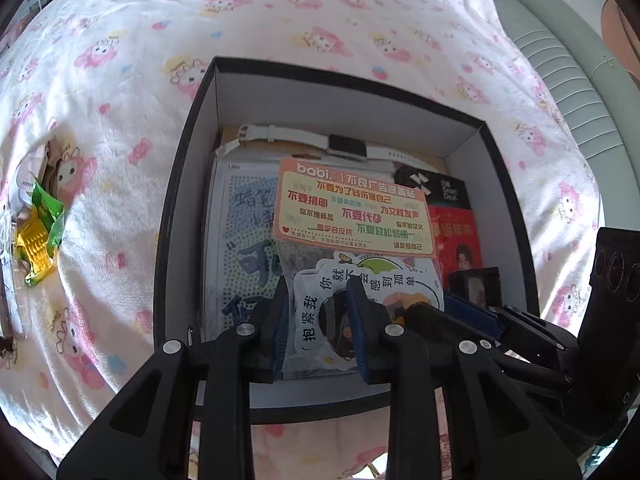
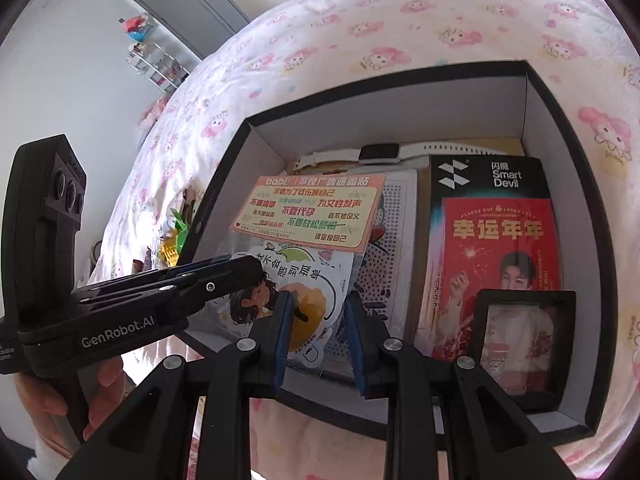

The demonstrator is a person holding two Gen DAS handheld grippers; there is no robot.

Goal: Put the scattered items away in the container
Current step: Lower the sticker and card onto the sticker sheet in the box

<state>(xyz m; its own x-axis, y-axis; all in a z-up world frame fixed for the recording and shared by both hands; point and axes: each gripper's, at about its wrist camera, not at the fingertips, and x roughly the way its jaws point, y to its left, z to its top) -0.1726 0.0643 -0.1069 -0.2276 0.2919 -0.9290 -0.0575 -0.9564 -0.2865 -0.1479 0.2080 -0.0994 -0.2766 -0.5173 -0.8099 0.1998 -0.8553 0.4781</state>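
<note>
A black box with white inner walls (image 1: 188, 168) (image 2: 540, 112) sits on the bed. Inside lie a white smartwatch (image 1: 344, 145) (image 2: 380, 152), a dotted sheet (image 1: 244, 240), a red flyer (image 2: 496, 264), a small framed photo (image 2: 520, 344) and a clear sticker packet with an orange card (image 1: 352, 208) (image 2: 312, 210). My left gripper (image 1: 320, 320) is open over the box's near edge, its fingers either side of the packet's lower end. My right gripper (image 2: 320, 332) is open just beside it; the left gripper's fingers (image 2: 216, 280) reach over the packet from the left.
Green and yellow snack wrappers (image 1: 42, 232) (image 2: 176, 240) lie with other small items on the pink cartoon-print bedding (image 1: 280, 20) to the box's left. A grey padded bed edge (image 1: 560, 60) runs at the right. A shelf and cabinets (image 2: 160, 60) stand beyond the bed.
</note>
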